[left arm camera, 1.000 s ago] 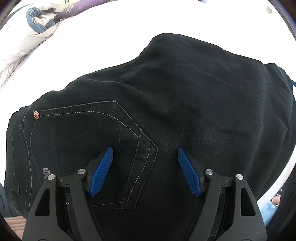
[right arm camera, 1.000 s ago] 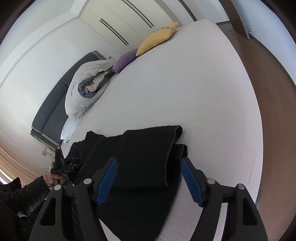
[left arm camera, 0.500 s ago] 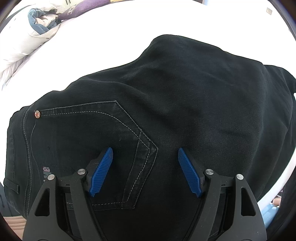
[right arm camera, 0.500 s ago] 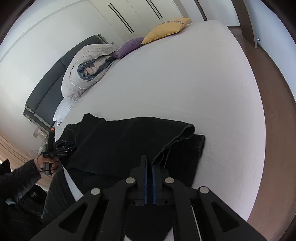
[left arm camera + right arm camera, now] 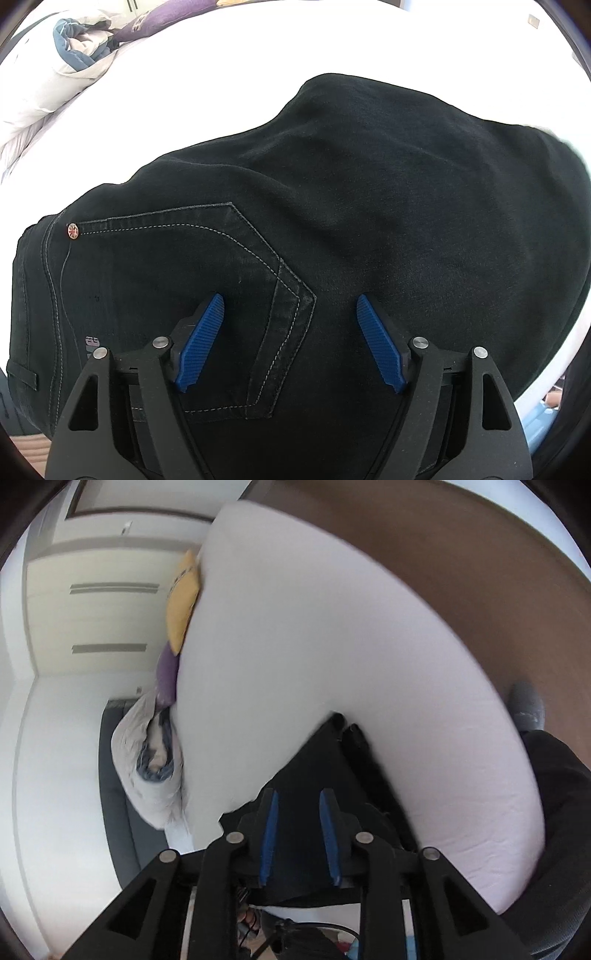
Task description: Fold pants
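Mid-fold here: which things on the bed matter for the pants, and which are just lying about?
Part of the job:
- black pants
- left gripper, open above them
- right gripper, opening over the pants
- bed

Lying about:
- yellow pillow
- purple pillow
- rolled duvet

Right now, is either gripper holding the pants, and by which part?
Neither. The left gripper hovers open over the pants' back pocket. The right gripper's jaws are opening with a clear gap; nothing looks pinched between them.

White bed (image 5: 332, 635) w/ black pants (image 5: 369, 206), rolled duvet (image 5: 147, 771), 2 cushions (image 5: 183, 602).
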The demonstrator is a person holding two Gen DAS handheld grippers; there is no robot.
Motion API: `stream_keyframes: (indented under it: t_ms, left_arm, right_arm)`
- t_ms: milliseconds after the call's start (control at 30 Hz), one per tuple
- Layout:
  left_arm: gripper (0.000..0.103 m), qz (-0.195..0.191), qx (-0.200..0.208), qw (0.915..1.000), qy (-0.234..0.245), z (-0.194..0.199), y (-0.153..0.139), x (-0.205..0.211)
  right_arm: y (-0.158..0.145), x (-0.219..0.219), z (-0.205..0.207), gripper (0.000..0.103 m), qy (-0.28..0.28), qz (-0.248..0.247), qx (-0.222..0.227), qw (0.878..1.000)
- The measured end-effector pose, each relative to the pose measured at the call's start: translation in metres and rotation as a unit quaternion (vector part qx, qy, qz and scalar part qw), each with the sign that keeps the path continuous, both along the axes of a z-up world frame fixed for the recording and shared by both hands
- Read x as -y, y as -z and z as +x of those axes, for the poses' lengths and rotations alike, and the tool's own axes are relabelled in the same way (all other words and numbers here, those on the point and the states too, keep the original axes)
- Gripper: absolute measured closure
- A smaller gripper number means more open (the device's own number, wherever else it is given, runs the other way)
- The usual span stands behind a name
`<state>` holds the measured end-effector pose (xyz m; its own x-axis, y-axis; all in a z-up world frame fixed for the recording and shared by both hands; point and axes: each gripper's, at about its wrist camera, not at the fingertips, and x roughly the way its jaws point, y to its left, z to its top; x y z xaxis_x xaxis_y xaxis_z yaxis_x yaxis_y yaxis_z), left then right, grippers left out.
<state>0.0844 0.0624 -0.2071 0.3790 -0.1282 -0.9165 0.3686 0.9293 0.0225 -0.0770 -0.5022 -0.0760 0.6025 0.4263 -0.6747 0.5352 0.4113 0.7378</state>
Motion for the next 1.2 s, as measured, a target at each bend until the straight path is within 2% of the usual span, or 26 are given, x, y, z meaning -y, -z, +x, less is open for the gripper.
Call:
stream_keyframes:
  t_ms: [33,67,100,133,333,600,667,700,767,833,933,1000,1100,1200]
  left_arm:
    - [0.028,-0.002,0.002,1.0000,-0.001,-0.001,0.001,-0.001]
    - [0.028,-0.003,0.003,1.0000,-0.001,-0.001,0.001,-0.001]
    - [0.028,-0.003,0.003,1.0000,0.000,-0.002,0.001,-0.002]
    - [0.028,-0.003,0.002,1.0000,0.002,-0.001,0.001,-0.003]
    - [0.027,0.002,-0.001,1.0000,0.000,-0.001,0.002,0.000]
    - [0.027,0.004,-0.001,1.0000,-0.002,0.000,0.002,0.005]
    - [0.027,0.004,-0.001,1.0000,-0.003,0.001,0.002,0.006]
    - [0.027,0.004,-0.001,1.0000,-0.003,0.001,0.002,0.007]
    - [0.027,0.004,0.000,1.0000,-0.004,0.001,0.002,0.007]
    - [0.027,0.004,0.001,1.0000,-0.004,0.001,0.002,0.007]
    - [0.027,0.004,0.001,1.0000,-0.005,0.001,0.002,0.008]
    - [0.027,0.003,0.002,1.0000,-0.006,0.001,0.002,0.008]
    - [0.027,0.002,0.003,1.0000,-0.007,0.000,0.002,0.007]
    - [0.027,0.002,0.004,1.0000,-0.006,0.000,0.002,0.007]
  right_arm:
    - [-0.001,0.003,-0.011,0.053,0.011,-0.038,-0.006,0.999]
    - [-0.003,0.002,-0.021,0.047,0.010,-0.083,-0.011,0.996]
    - [-0.004,-0.002,-0.027,0.045,0.000,-0.113,-0.010,0.994]
    - [-0.003,-0.007,-0.029,0.045,-0.017,-0.122,-0.001,0.992]
    - [0.021,-0.043,-0.030,0.046,-0.121,-0.074,0.070,0.987]
    - [0.047,-0.063,-0.024,0.046,-0.173,-0.112,0.102,0.973]
    - [0.058,-0.062,-0.019,0.047,-0.183,-0.107,0.084,0.974]
    - [0.061,-0.065,-0.016,0.053,-0.192,-0.101,0.086,0.972]
    - [0.060,-0.075,-0.013,0.056,-0.222,-0.110,0.092,0.964]
    - [0.058,-0.083,-0.012,0.070,-0.254,-0.118,0.098,0.955]
    - [0.061,-0.093,-0.005,0.071,-0.289,-0.131,0.079,0.945]
    - [0.063,-0.092,-0.002,0.071,-0.289,-0.147,0.063,0.944]
    - [0.061,-0.091,0.001,0.071,-0.286,-0.158,0.069,0.942]
    - [0.061,-0.094,0.002,0.072,-0.311,-0.184,0.064,0.930]
